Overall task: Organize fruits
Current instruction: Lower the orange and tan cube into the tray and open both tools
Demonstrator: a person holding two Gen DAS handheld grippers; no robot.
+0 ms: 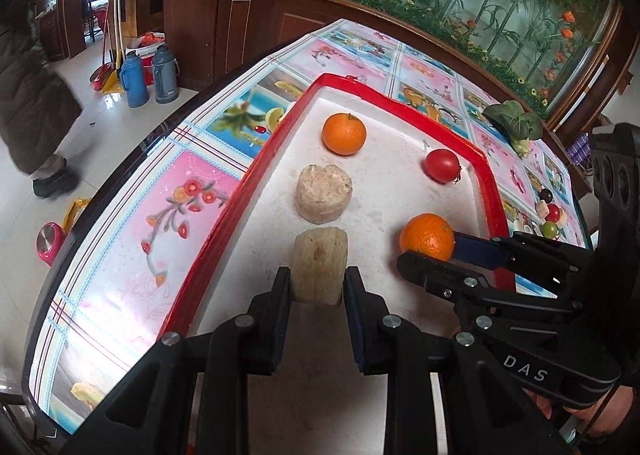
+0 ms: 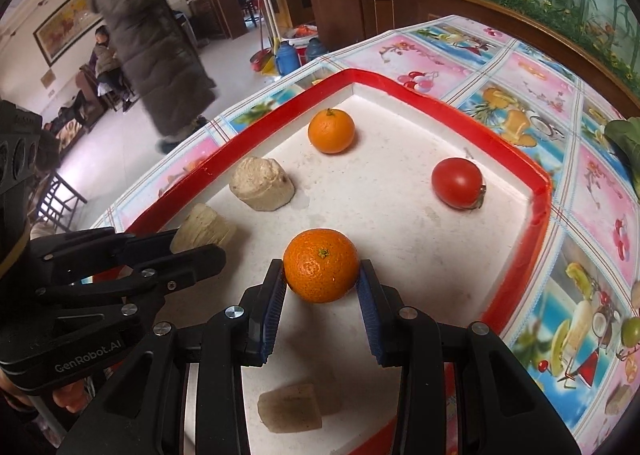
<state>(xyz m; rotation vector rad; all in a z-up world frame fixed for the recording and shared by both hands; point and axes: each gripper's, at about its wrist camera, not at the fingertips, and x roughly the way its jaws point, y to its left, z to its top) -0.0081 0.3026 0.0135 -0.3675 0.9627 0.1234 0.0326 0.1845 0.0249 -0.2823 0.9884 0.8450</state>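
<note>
Left gripper point(image 1: 317, 287): its two fingers are closed against the sides of a pale cut stalk piece point(image 1: 319, 266), which stands on the tray floor between the pads.
Right gripper point(image 2: 322, 279): its fingers press both sides of the near orange point(image 2: 321, 270); whether the orange is lifted or resting on the tray, I cannot tell.
Right gripper from the left wrist view: it point(image 1: 428, 255) comes in from the right of the left fingers, with the same orange point(image 1: 427, 236) at its tips.
Tray point(image 1: 486, 175): red rim, white floor, lying on a flowered tablecloth point(image 1: 168, 191).
Ahead of the left fingers: a second pale stalk piece point(image 1: 323, 193), just beyond the gripped one and apart from it.
Farther ahead: the far orange point(image 1: 344, 133), near the tray's far corner.
Ahead and to the right of the right fingers: a tomato point(image 2: 457, 183), near the tray's right rim.
Below the right fingers: a third pale piece point(image 2: 290, 408) lying on its side on the tray floor.
Beyond the tray, right: a leafy green vegetable point(image 1: 514, 123) on the cloth.
</note>
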